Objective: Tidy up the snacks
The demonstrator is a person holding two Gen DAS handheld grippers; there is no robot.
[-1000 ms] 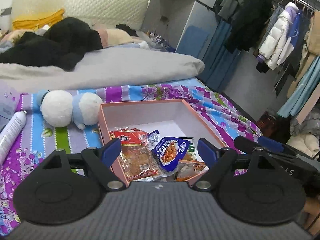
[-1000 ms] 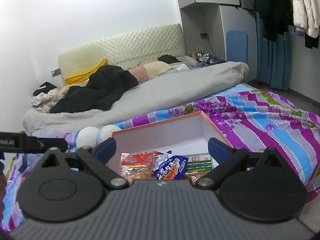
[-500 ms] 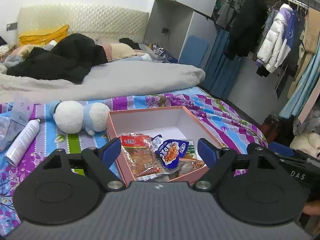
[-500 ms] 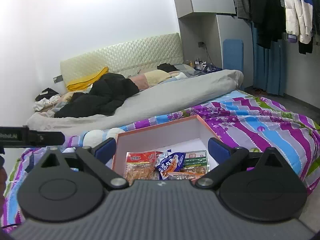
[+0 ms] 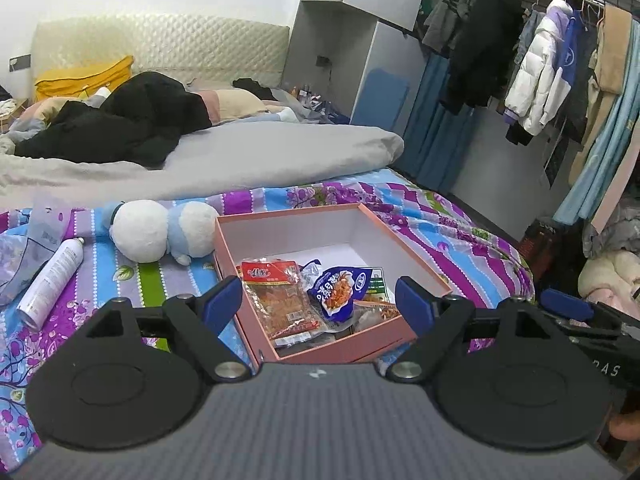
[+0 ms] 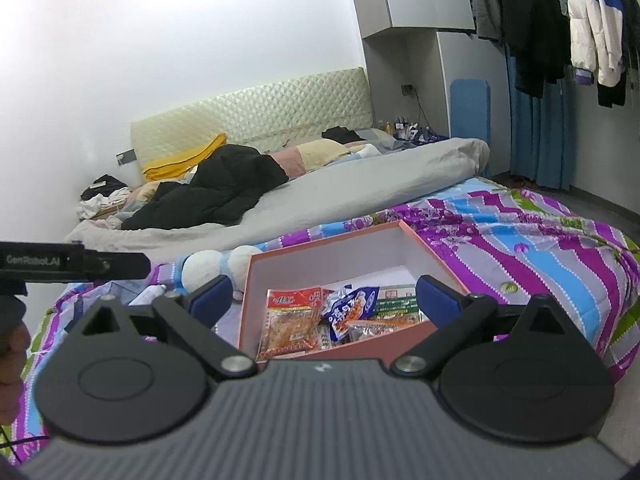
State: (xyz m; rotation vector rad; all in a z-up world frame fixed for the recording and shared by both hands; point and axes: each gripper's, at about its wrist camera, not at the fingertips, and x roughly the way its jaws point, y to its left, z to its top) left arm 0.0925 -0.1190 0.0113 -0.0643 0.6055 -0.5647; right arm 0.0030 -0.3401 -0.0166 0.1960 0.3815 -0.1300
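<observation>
The snacks sat in an open pink box point(image 5: 404, 258) resting on the striped floral bedspread point(image 5: 460, 236) at the foot of the bed. They were bunched in the near half of the box: a red-topped packet point(image 5: 280, 300) at the box's 8 o'clock corner, a blue packet point(image 5: 340, 286) just beside it toward 3 o'clock, a green-printed packet point(image 5: 378, 282) partly under the blue one, and an orange-toned packet point(image 6: 380, 324) against the near wall. The far half of the box showed bare white floor.

The left gripper point(image 5: 320, 306) hung above the near edge of the box, its blue-tipped fingers point(image 5: 222, 304) spread wide and grasping nothing. The right gripper point(image 6: 324, 306) hung likewise, fingers point(image 6: 434, 296) released and bare.

At 9 o'clock of the box, touching or nearly touching its wall, lay a white and pale-blue plush toy point(image 5: 160, 234). Further toward 9 o'clock lay a white spray can point(image 5: 50, 280) on its side. At 12 o'clock a grey duvet point(image 5: 240, 160) crossed the bed, with a black coat point(image 5: 120, 124) heaped upon it.
</observation>
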